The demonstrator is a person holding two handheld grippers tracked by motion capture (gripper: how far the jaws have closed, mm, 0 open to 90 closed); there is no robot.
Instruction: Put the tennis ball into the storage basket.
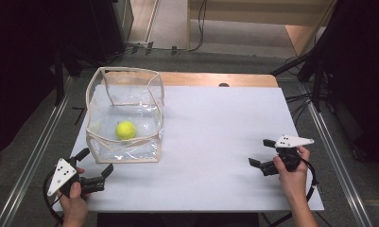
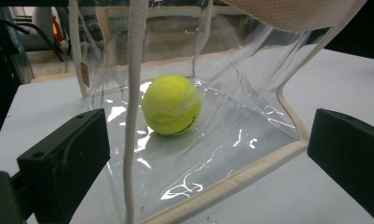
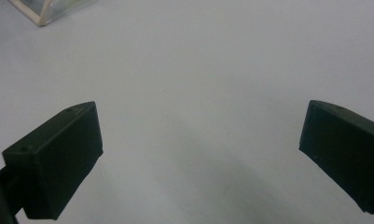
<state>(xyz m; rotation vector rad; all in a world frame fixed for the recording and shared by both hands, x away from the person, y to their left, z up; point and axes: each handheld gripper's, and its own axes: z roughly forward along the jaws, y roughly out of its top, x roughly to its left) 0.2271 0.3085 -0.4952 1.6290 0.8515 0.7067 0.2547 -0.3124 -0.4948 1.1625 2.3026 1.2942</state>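
Note:
A yellow tennis ball (image 1: 125, 130) lies inside a clear plastic bag with cream trim (image 1: 124, 158) at the table's left. In the left gripper view the ball (image 2: 171, 105) rests on the bag's floor behind its near corner seam (image 2: 131, 116). My left gripper (image 1: 96, 161) stands open just in front of the bag's near left corner, jaws wide apart and holding nothing. My right gripper (image 1: 261, 152) is open at the table's right, over bare white surface, far from the bag. The bag's corner (image 3: 45, 11) shows at the top left of the right gripper view.
The white table top (image 1: 215, 137) has a wooden strip (image 1: 215, 79) along its far edge. Metal rails (image 1: 31, 161) run down both sides on the floor, with cables (image 1: 300, 101) at the right. Dark curtains stand at both sides.

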